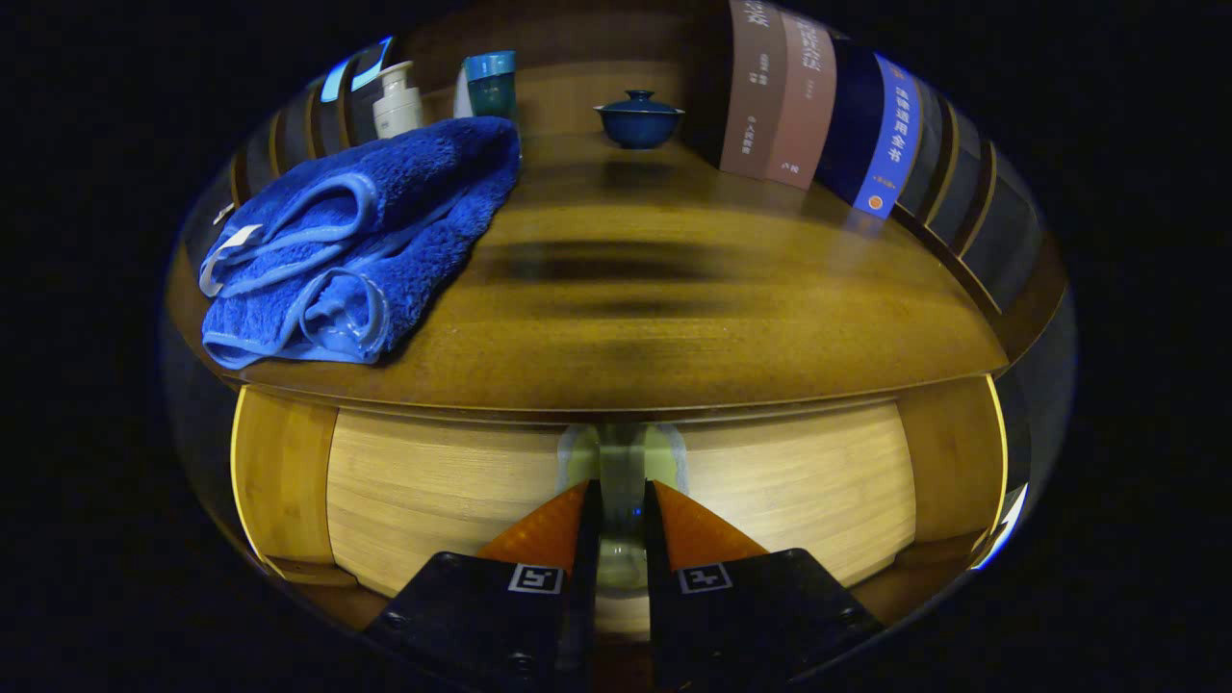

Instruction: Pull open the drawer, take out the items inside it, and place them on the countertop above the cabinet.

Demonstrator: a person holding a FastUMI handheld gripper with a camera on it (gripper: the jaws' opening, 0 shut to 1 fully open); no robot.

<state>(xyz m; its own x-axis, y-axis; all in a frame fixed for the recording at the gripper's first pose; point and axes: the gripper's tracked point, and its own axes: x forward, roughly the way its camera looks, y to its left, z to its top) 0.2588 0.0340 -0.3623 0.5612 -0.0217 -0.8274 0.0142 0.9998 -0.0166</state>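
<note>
I see my gripper close up to the front of the drawer. Its two fingers sit nearly together, with just a thin gap, and the drawer's handle is in that gap. The handle looks pale and shiny, and both fingers seem to press on its sides, so I think I have hold of it. The drawer looks closed, and I cannot see what is inside. Just above my fingers is the edge of the wooden countertop. Up on it, off to the left of my fingers, lies a folded blue towel. Behind the towel stand a white pump bottle and a teal cup. Straight ahead and far back sits a dark blue lidded bowl. To the right of it stands a row of books.
</note>
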